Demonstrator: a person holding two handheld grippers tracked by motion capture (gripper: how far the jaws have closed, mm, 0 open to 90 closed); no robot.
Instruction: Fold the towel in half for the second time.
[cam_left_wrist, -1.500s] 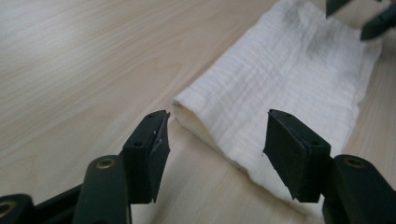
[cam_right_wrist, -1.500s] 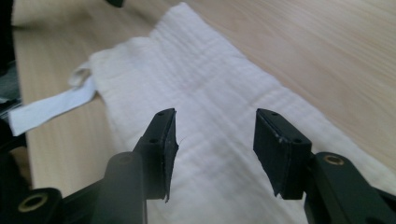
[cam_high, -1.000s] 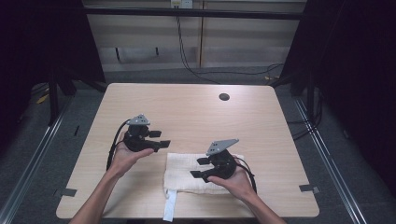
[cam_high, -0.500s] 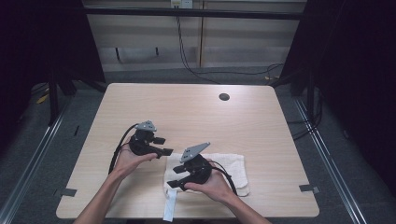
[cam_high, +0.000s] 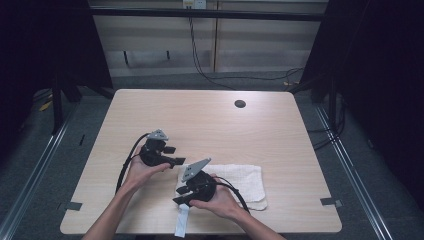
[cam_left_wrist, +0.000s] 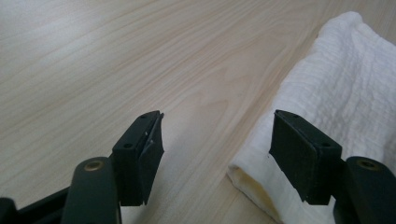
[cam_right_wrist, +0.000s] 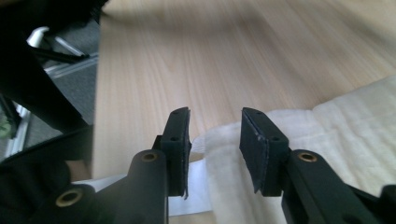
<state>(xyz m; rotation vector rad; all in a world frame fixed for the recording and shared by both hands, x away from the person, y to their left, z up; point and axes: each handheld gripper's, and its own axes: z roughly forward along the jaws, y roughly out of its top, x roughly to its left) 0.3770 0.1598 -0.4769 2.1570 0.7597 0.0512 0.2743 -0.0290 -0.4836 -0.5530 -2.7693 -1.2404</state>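
Note:
A folded white towel (cam_high: 242, 179) lies near the table's front edge. My right gripper (cam_high: 181, 196) is at the towel's left end, pointing left. Its jaws have just been closing; in the right gripper view (cam_right_wrist: 215, 116) they stand partly closed with a gap, the towel's edge (cam_right_wrist: 224, 149) between and below them, pads not pressing. My left gripper (cam_high: 176, 156) hovers just left of the towel's far-left corner. In the left gripper view (cam_left_wrist: 217, 126) its jaws are wide apart over bare wood, the right jaw above the towel's corner (cam_left_wrist: 336, 88).
The light wooden table (cam_high: 200, 120) has a dark round hole (cam_high: 240, 104) at the back. A white strip (cam_high: 182, 226) runs from the towel's left end past the front edge. Tape marks (cam_high: 331, 202) sit at the front corners. Dark floor and cables surround the table.
My right gripper has moved left along the towel to its left end, uncovering the towel's right part, and its jaws have narrowed. The left gripper has sunk slightly toward the towel.

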